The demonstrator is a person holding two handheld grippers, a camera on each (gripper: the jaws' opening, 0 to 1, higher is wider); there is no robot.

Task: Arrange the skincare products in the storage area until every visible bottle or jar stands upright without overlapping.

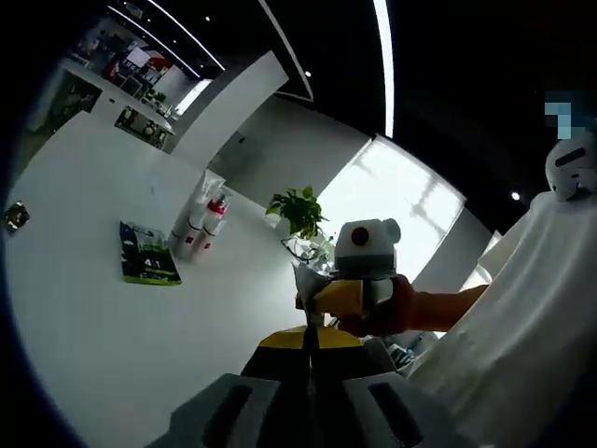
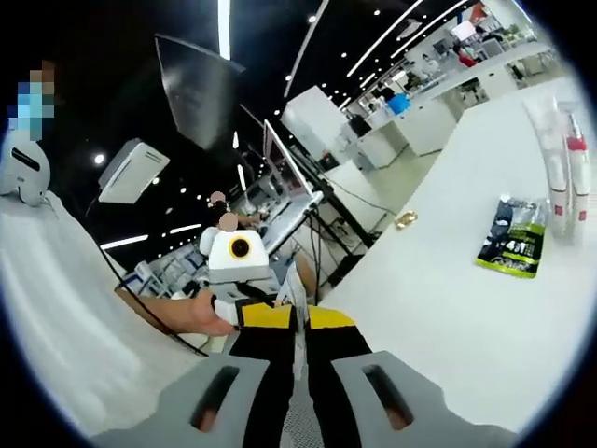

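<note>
Two white bottles (image 1: 201,224) with red caps stand close together far off on the white table (image 1: 112,355). Beside them lies a flat green and black pouch (image 1: 149,254). My left gripper (image 1: 310,343) is well short of them, its yellow-tipped jaws pressed together with nothing between. In the right gripper view the same bottles (image 2: 562,159) and pouch (image 2: 513,238) sit at the far right. My right gripper (image 2: 298,322) is also shut and empty, away from them. Each gripper shows in the other's view, held by a hand: the right gripper (image 1: 359,297), the left gripper (image 2: 244,306).
A small gold object (image 2: 406,219) lies near the table edge, also seen as the small object (image 1: 14,217). A potted green plant (image 1: 300,210) stands past the table. A person in white (image 1: 522,317) is close on one side. Office desks (image 2: 420,121) lie beyond.
</note>
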